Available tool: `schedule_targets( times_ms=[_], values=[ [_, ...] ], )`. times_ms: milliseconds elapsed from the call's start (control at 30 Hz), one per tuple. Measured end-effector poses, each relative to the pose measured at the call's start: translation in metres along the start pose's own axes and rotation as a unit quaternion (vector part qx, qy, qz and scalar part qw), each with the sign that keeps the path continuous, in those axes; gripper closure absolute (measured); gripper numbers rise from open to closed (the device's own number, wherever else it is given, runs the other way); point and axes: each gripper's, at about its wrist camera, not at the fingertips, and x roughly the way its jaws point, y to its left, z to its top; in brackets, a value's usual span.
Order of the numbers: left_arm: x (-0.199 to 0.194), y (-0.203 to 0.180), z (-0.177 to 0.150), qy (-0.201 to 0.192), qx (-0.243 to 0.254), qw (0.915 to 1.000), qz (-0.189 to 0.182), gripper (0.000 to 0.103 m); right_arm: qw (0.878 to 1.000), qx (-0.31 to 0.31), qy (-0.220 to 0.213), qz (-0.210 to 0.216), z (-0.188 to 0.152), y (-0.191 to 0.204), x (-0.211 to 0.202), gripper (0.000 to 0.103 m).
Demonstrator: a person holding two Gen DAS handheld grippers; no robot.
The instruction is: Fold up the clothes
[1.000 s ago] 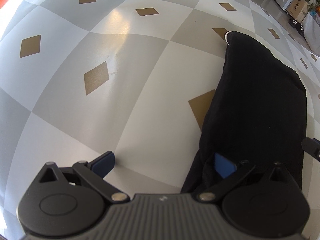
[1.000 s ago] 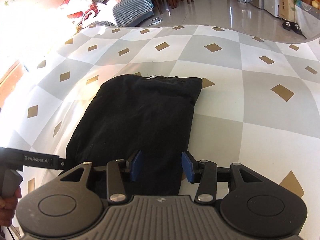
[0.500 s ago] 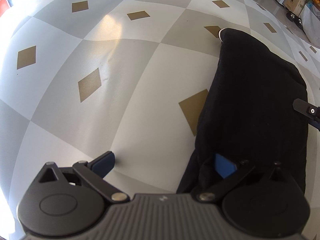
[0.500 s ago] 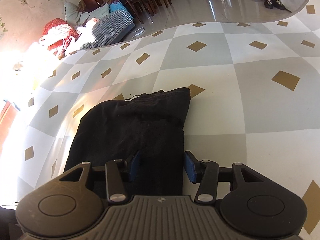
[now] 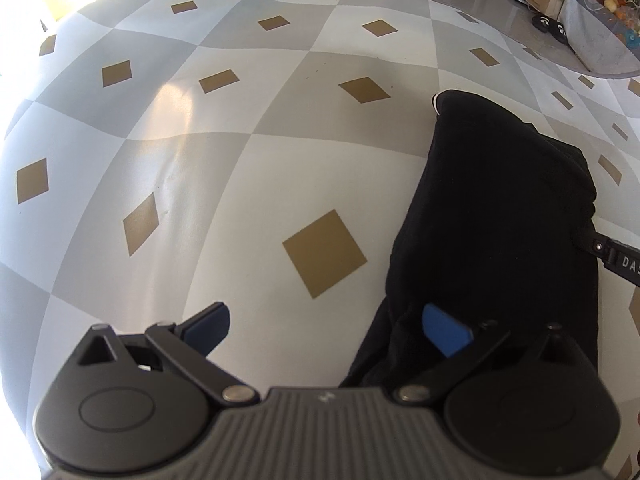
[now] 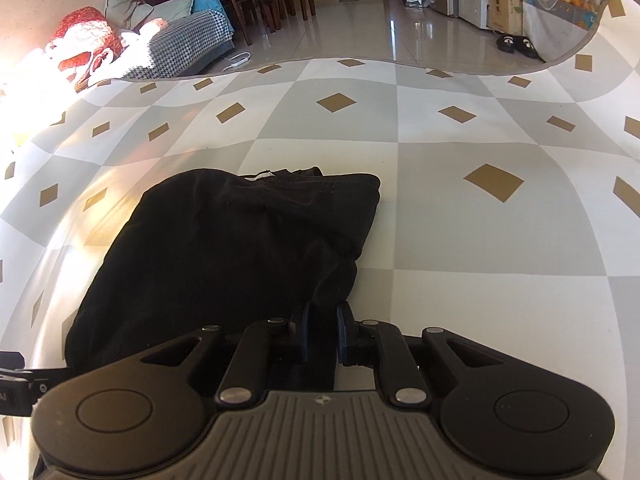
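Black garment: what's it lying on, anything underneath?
The black garment lies on the diamond-patterned mat. The right gripper is closing on its near edge, cloth between the pads. Whatever lies beneath the cloth is covered.

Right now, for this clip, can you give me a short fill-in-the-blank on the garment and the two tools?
1. The garment is ____ in colour.
2. The right tool is closing on a bunched fold of the ____.
3. The left tool has jaws that stand wide ____.
4. The mat shows brown ____ shapes.

Missing words: black; garment; open; diamond
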Motion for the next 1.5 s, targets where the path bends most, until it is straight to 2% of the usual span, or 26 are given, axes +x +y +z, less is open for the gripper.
schedule_targets(
  times_ms=[233, 567, 633, 733, 833, 1033, 1333, 1500],
  values=[
    [-0.025, -0.037, -0.022, -0.008, 0.074, 0.9965, -0.039, 0.000, 0.999, 0.027, 0.012, -0.035, -0.005, -0.034, -0.014, 0.092],
    [-0.043, -0.072, -0.090, 0.010, 0.113, 0.9894, -0.090, 0.000, 0.994, 0.073, 0.040, -0.067, -0.017, -0.079, -0.038, 0.092],
    [-0.045, -0.082, -0.106, 0.013, 0.134, 0.9860, -0.098, 0.000, 0.994, 0.082, 0.042, -0.060, -0.019, -0.087, -0.043, 0.090],
    [-0.037, -0.094, -0.127, 0.031, 0.161, 0.9815, -0.098, 0.000, 0.993, 0.107, 0.035, -0.038, -0.019, -0.102, -0.053, 0.079],
    [-0.034, -0.101, -0.141, 0.017, 0.188, 0.9787, -0.081, 0.000, 0.991, 0.132, 0.020, -0.024, -0.017, -0.119, -0.065, 0.072],
    [-0.035, -0.097, -0.145, 0.011, 0.180, 0.9802, -0.082, 0.000, 0.975, 0.222, -0.010, 0.028, -0.012, -0.164, -0.074, 0.070],
    [-0.036, -0.096, -0.148, 0.013, 0.182, 0.9799, -0.080, 0.000, 0.957, 0.284, -0.018, 0.048, -0.007, -0.186, -0.059, 0.066],
    [-0.037, -0.095, -0.151, 0.013, 0.185, 0.9795, -0.079, 0.000, 0.953, 0.298, -0.015, 0.055, -0.005, -0.188, -0.047, 0.066]
  ],
)
